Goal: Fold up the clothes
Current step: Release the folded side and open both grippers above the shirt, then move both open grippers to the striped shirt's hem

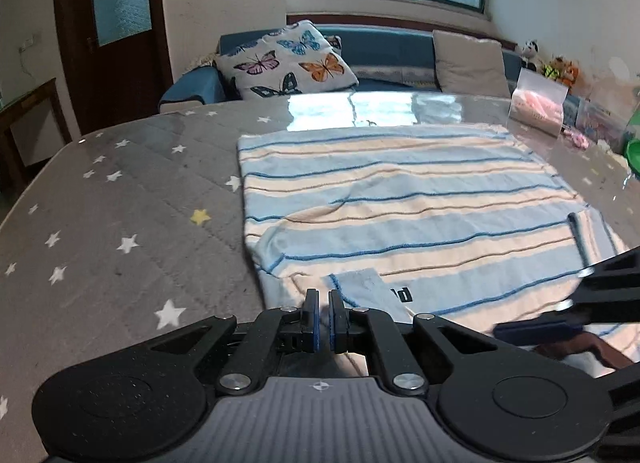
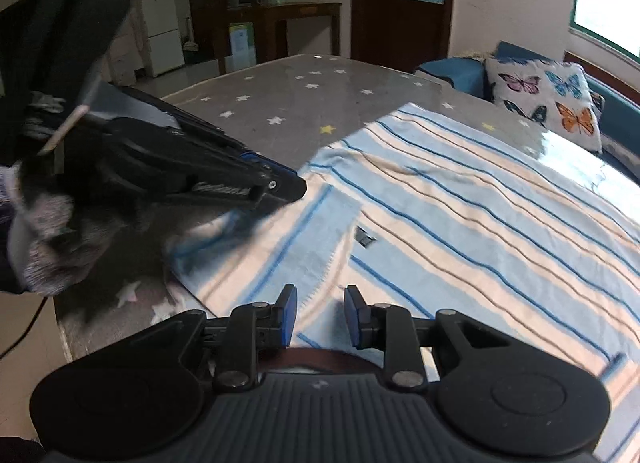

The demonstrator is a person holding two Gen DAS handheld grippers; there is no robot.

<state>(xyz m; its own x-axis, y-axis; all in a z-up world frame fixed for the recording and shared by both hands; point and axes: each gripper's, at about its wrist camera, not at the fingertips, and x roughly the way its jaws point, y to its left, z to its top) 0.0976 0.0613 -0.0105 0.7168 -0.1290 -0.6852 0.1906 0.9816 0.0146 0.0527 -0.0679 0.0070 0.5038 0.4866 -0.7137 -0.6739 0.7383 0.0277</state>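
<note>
Behind the striped garment [image 1: 400,203], a butterfly cushion [image 1: 288,59] leans.

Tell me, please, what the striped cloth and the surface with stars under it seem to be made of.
The striped cloth looks like soft terry or fleece: its surface is fuzzy and matte, it wrinkles gently, and its edge is stitched. The table cover with stars looks like quilted grey fabric, going by the diamond stitch lines; a glossy clear layer, glass or plastic, seems to lie over it, since the window reflects there.
</note>
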